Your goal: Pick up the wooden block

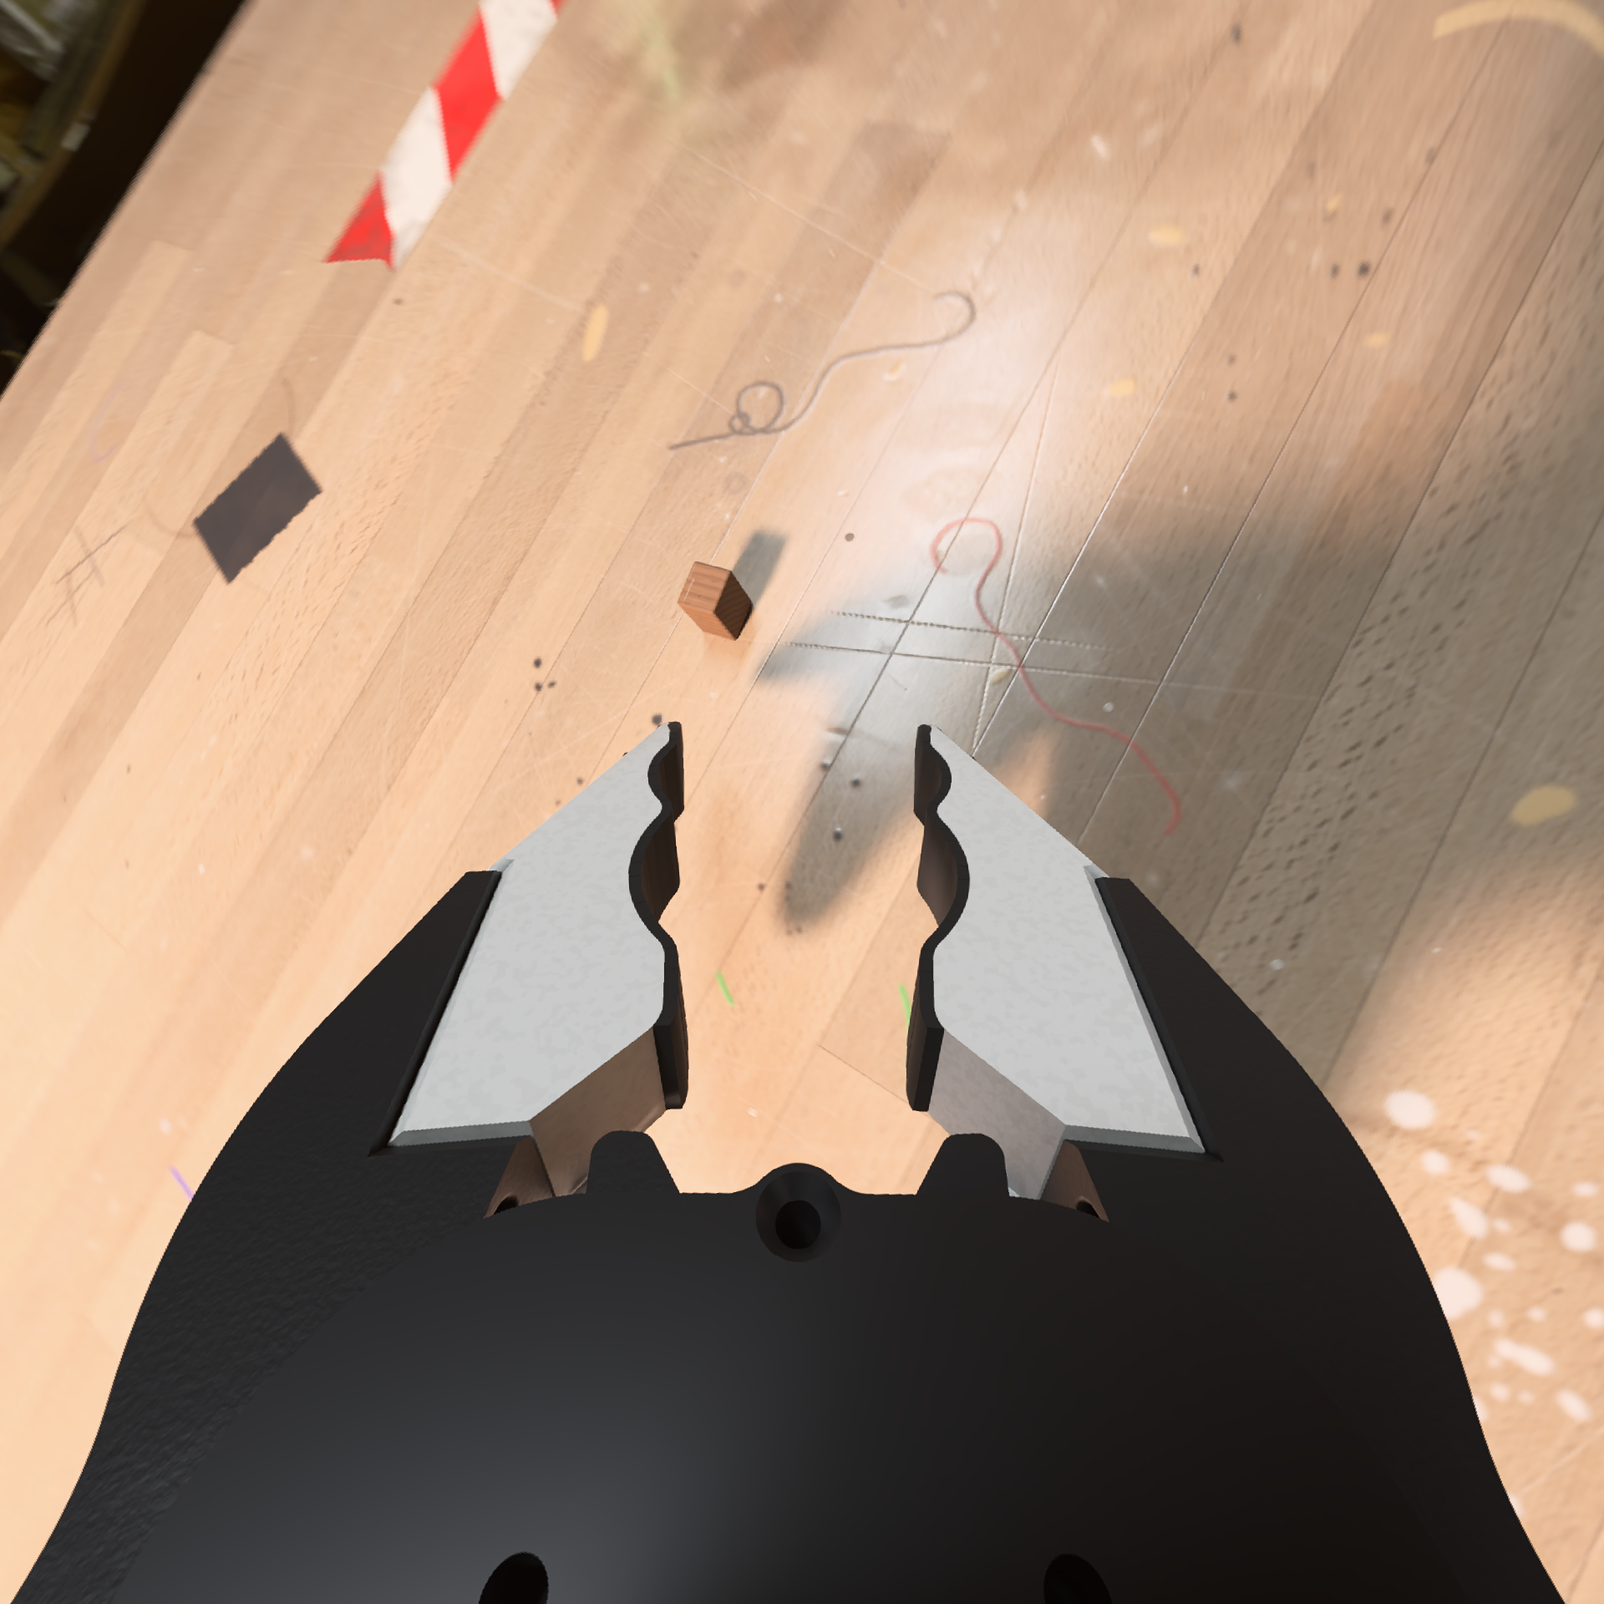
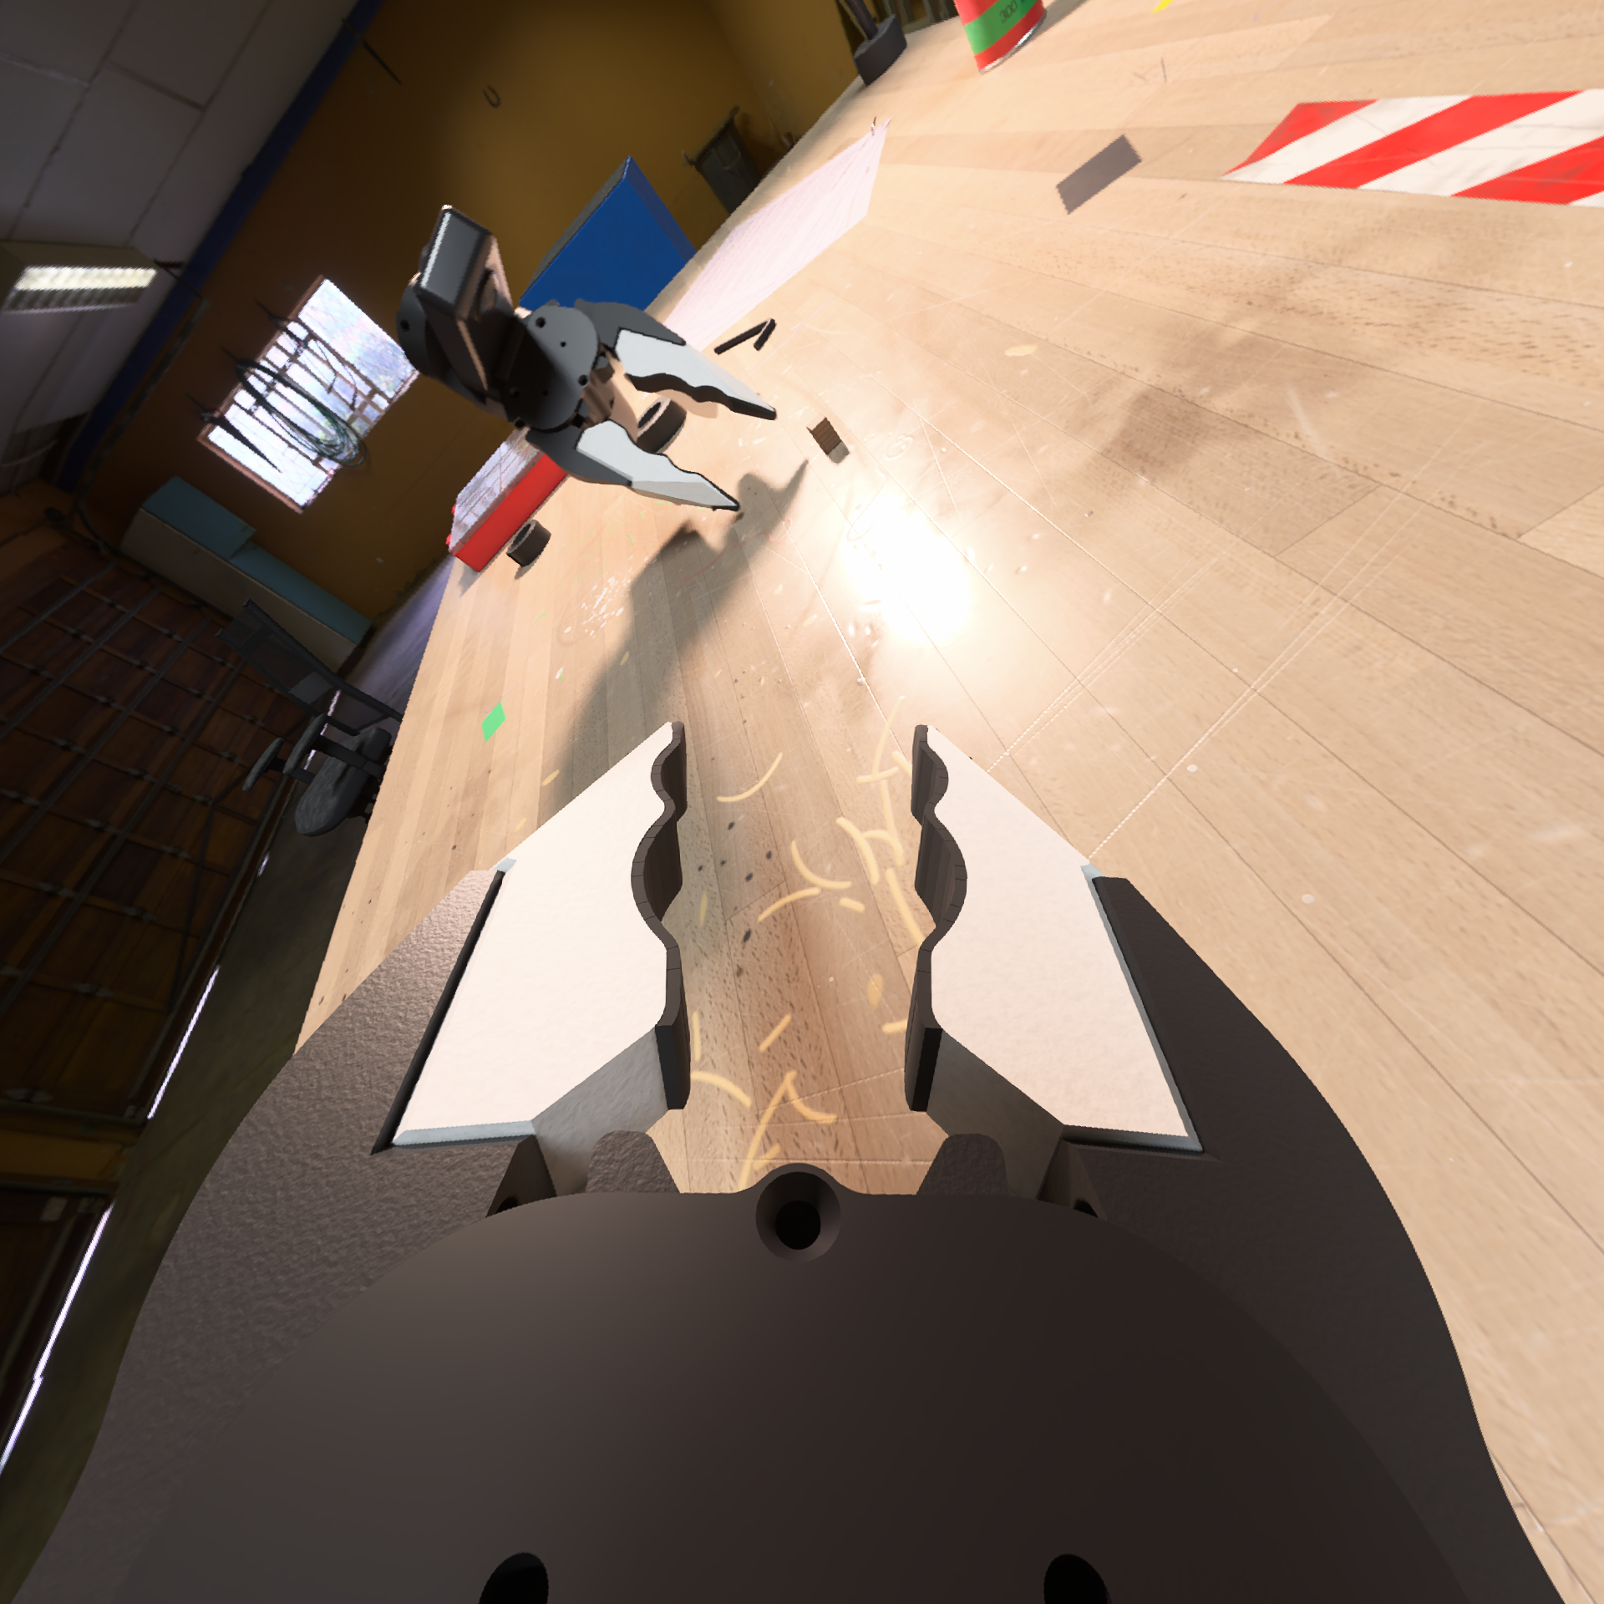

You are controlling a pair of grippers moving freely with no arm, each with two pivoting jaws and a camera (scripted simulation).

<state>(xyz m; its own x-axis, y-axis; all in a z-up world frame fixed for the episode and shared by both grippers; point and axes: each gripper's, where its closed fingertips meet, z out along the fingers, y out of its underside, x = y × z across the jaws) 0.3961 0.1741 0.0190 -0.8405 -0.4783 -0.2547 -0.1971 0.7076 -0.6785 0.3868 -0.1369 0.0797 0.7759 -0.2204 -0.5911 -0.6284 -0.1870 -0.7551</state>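
The left hand-held gripper [image 1: 798,733], black-bodied with grey metal fingers, is hanging low over the pale, scratched wooden tabletop [image 1: 434,781], its fingers standing well apart with nothing between them. Just ahead of the fingertips, and a little to the left of the line running between them, the small reddish-brown wooden block [image 1: 714,600] is sitting on the tabletop, turned corner-on, not yet reached and touched by nothing. Beyond it a flat dark square patch [image 1: 256,506] and a red-and-white striped strip [image 1: 443,130] are lying well apart from the block.

In the right wrist view the right hand-held gripper [image 2: 798,733], its fingers likewise spread and empty, is waiting far back above a scatter of yellowish marks, while the left one is showing near the block [image 2: 827,438] in the distance.

The risk from here appears to be in the alignment: with the block sitting off-centre and rotated, one fingertip is likely to strike a corner first and push or spin it away before the fingers are closing on it. A descent too shallow could also be catching only the top edge, letting the block slip out on the lift.
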